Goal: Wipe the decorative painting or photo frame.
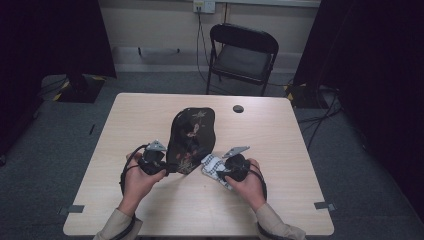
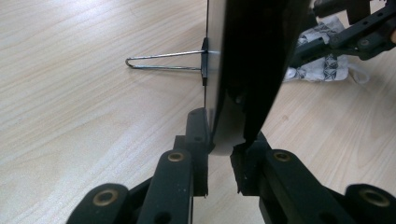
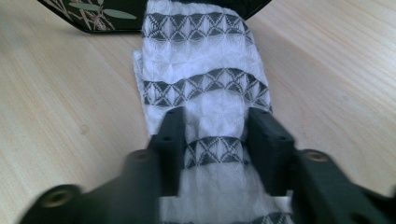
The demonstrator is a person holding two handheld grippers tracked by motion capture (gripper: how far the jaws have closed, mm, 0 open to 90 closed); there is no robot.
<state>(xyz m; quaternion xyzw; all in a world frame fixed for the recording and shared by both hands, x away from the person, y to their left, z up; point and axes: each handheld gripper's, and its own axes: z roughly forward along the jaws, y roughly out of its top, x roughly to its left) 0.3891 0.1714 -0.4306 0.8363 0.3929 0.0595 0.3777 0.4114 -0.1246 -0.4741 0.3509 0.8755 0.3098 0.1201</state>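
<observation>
Table [image 1: 150, 115]: pale wood-look laminate, fine grain, smooth, satin sheen.
Tray [image 1: 192, 135]: black lacquer-like panel w/ painted leaf/flower motif, glossy; pale smooth back face in left gripper view; stands on edge on table.
Wire stand [image 2: 163, 61]: thin bare metal, shiny, on tray's back.
Cloth [image 3: 205, 84]: white woven fabric, dark triangle bands, crinkly, matt; lies just beside tray.
Left gripper [image 2: 222, 154]: black plastic, matt, brass-look rivets.
Right gripper [image 3: 217, 140]: same matt black plastic.
Chair [image 1: 243, 52]: beyond table, black metal frame, dull padded seat.
</observation>
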